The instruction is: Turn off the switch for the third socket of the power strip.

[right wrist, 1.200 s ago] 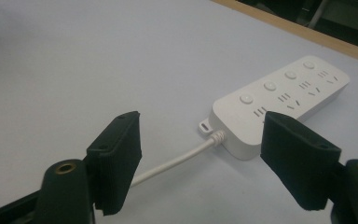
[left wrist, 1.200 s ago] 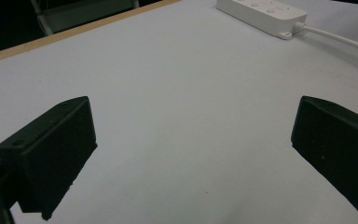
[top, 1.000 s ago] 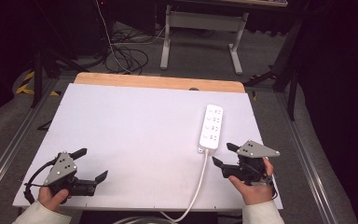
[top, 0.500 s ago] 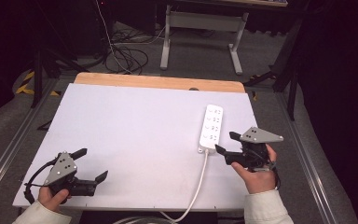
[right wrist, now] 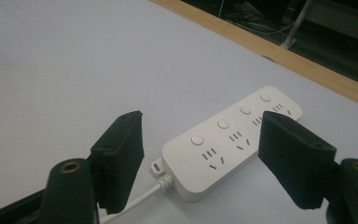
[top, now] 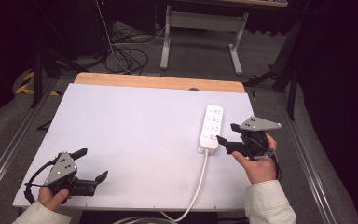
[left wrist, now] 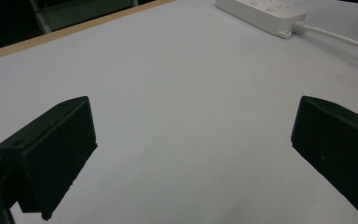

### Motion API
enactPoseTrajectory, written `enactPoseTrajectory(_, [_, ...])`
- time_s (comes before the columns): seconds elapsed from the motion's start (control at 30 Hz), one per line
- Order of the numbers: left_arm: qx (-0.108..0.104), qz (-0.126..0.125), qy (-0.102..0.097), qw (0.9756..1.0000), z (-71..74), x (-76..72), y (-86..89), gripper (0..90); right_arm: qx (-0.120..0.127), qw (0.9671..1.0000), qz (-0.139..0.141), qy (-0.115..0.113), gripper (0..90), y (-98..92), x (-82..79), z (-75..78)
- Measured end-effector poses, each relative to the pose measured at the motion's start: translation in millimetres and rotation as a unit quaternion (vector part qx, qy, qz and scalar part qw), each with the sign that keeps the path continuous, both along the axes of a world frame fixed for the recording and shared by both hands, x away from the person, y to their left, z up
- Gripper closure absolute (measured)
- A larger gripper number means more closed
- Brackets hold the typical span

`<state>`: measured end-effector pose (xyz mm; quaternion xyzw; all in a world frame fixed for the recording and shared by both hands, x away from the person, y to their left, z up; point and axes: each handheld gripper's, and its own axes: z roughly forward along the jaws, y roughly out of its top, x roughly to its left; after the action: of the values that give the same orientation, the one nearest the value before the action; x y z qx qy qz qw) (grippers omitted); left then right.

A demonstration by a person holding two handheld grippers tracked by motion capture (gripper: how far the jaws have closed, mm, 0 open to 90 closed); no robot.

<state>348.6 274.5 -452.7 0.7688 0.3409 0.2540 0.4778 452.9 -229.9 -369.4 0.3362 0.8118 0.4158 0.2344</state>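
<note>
A white power strip (top: 211,127) with several sockets and round buttons lies on the right half of the white tabletop (top: 135,126). Its white cable (top: 200,182) runs off the near edge. My right gripper (top: 226,132) is open and low, just right of the strip's cable end. In the right gripper view the strip (right wrist: 228,140) lies between and just beyond the two spread jaws of my right gripper (right wrist: 200,119). My left gripper (top: 94,163) is open at the near left corner with nothing between its jaws. The left gripper view has the strip (left wrist: 261,14) far off beyond that gripper (left wrist: 193,105).
A wooden strip (top: 158,81) borders the table's far edge. Metal rails (top: 9,149) run along both sides. Beyond the table a desk frame (top: 200,28) and loose cables (top: 126,51) stand on the dark floor.
My right gripper has moved forward and left, from the near right edge up to the power strip's cable end. The left gripper has stayed where it was.
</note>
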Motion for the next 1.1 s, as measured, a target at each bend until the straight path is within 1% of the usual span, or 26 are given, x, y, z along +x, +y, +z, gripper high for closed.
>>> enactPoseTrajectory(0.03, [0.000, 0.000, 0.000, 1.0000, 0.0, 0.0, 0.0, 0.3, -0.001, 1.0000, 0.001, 0.002, 37.4, 0.3, 1.4, 0.3])
enactPoseTrajectory(0.1, [0.000, 0.000, 0.000, 1.0000, -0.1, -0.2, -0.1, 0.3, -0.005, 0.9999, 0.009, 0.010, 46.1, 0.8, 5.5, 0.5])
enactPoseTrajectory(0.13, [0.001, 0.001, 0.000, 1.0000, -0.2, -0.2, -0.1, 0.3, -0.005, 0.9998, 0.012, 0.017, 47.2, 1.6, 7.9, 0.5])
enactPoseTrajectory(0.17, [0.001, 0.001, 0.000, 1.0000, -0.2, -0.4, -0.1, 0.3, -0.006, 0.9997, 0.013, 0.018, 47.5, 2.7, 10.5, 0.5])
enactPoseTrajectory(0.23, [0.003, 0.001, 0.000, 1.0000, -0.1, -0.8, 0.5, 0.3, -0.015, 0.9997, 0.011, 0.017, 53.1, 5.2, 16.1, 0.3])
enactPoseTrajectory(0.27, [0.004, 0.002, -0.001, 1.0000, 0.0, -1.2, 0.9, 0.3, -0.018, 0.9996, 0.012, 0.019, 58.2, 6.1, 19.5, 0.1])
enactPoseTrajectory(0.37, [0.000, 0.006, 0.001, 1.0000, -0.2, -2.6, 1.5, 0.3, -0.020, 0.9993, 0.018, 0.027, 70.0, 8.6, 30.6, -1.3])
enactPoseTrajectory(0.43, [0.003, 0.007, -0.001, 1.0000, -0.1, -3.0, 2.5, 0.3, -0.018, 0.9991, 0.019, 0.032, 78.3, 9.6, 38.0, -3.3])
enactPoseTrajectory(0.53, [0.001, 0.009, 0.000, 1.0000, -0.3, -4.0, 2.9, 0.3, -0.017, 0.9993, 0.015, 0.029, 89.3, 11.9, 46.5, -5.9])
enactPoseTrajectory(0.63, [0.000, 0.011, 0.001, 0.9999, -0.5, -4.7, 2.8, 0.3, -0.012, 0.9994, 0.003, 0.032, 90.0, 14.6, 54.9, -9.3])
enactPoseTrajectory(0.73, [0.004, 0.010, -0.001, 0.9999, -0.3, -4.4, 3.2, 0.3, -0.005, 0.9991, -0.008, 0.040, 90.0, 16.6, 64.4, -14.5])
enactPoseTrajectory(0.9, [-0.001, 0.010, 0.002, 0.9999, -0.6, -4.5, 3.0, 0.3, -0.008, 0.9985, -0.027, 0.048, 90.0, 19.1, 80.6, -24.6])
enactPoseTrajectory(1.1, [0.000, 0.010, 0.001, 0.9999, -0.5, -4.3, 3.4, 0.3, -0.003, 0.9977, -0.039, 0.054, 90.0, 22.5, 97.0, -35.5])
